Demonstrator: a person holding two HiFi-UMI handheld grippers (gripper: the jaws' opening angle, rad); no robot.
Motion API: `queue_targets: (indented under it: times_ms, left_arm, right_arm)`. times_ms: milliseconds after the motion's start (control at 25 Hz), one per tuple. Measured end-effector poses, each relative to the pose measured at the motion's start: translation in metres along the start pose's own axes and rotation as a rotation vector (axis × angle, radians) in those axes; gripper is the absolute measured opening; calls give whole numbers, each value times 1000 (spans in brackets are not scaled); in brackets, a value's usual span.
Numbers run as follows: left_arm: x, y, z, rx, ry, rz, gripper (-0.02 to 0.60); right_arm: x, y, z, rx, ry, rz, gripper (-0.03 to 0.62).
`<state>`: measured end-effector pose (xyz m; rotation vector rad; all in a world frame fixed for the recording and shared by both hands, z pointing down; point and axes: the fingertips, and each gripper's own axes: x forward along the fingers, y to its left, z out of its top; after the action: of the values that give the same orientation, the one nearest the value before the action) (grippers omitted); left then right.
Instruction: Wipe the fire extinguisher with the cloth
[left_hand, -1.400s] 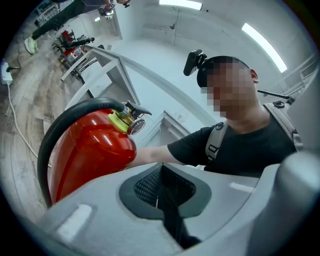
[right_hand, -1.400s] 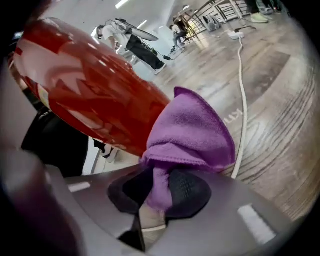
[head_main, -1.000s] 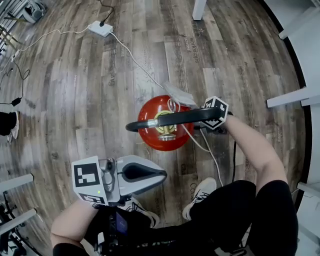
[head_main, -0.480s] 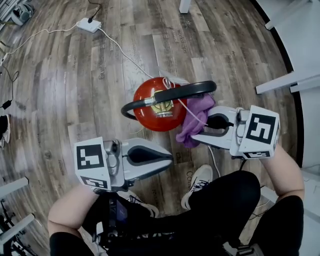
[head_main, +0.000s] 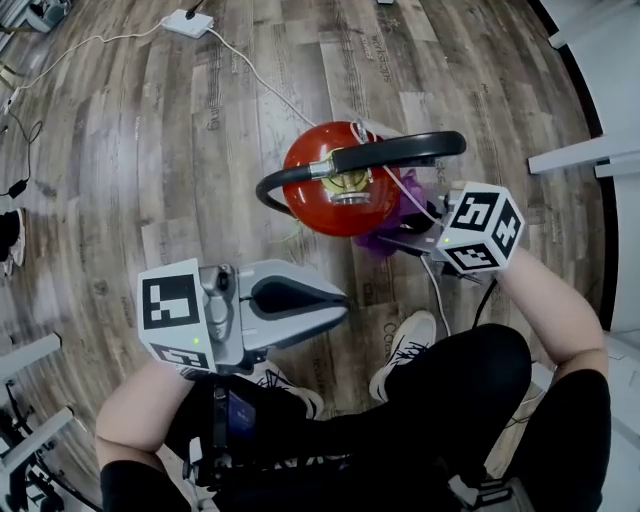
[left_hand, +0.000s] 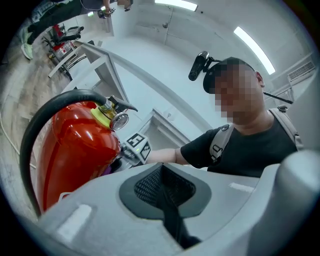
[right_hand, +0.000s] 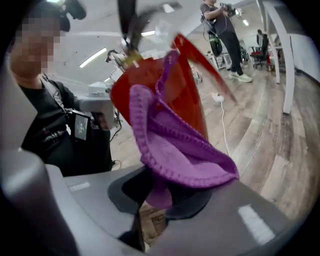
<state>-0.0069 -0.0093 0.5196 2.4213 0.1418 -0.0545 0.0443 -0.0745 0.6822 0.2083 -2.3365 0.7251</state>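
A red fire extinguisher (head_main: 335, 185) stands upright on the wood floor, its black hose (head_main: 365, 160) arching over the top. My right gripper (head_main: 400, 240) is at its right side, shut on a purple cloth (head_main: 383, 240) that lies against the red body. In the right gripper view the cloth (right_hand: 175, 145) bunches out of the jaws in front of the extinguisher (right_hand: 172, 85). My left gripper (head_main: 335, 305) hangs shut and empty just in front of the extinguisher, apart from it. The left gripper view shows the cylinder (left_hand: 75, 145) and its gauge (left_hand: 120, 120).
A white power adapter (head_main: 188, 22) with a cable (head_main: 255, 75) runs across the floor to the extinguisher. White furniture legs (head_main: 585, 155) stand at the right. The person's shoes (head_main: 405, 350) are just below the extinguisher. Another person (right_hand: 222, 30) stands far off.
The right gripper came up from low beside the extinguisher, carrying the purple cloth, and now sits higher against its right side. The left gripper has stayed put.
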Motion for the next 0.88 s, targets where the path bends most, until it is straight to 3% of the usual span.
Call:
queue_targets:
  times_ms: [240,360,480,680,880]
  left_arm:
    - [-2,4,-3,-30,-9,31,-3]
    - [-6,7,-6,-48,-7,58,-3]
    - [-10,9,-6,-53,-12,82,-3]
    - [-16,15,-10,-54,-5,123,-3]
    - [-14,32,-22,-70,45,175,-2]
  right_arm:
    - [114,-54,-107,221,198,11,78]
    - [152,-72,-142,324,224,-37,78]
    - [174,-82,-161,347,198,-80,78]
    - [158,-78,-149,330,138,-93,78]
    - [84,-32,-74,286,-13,-29,78]
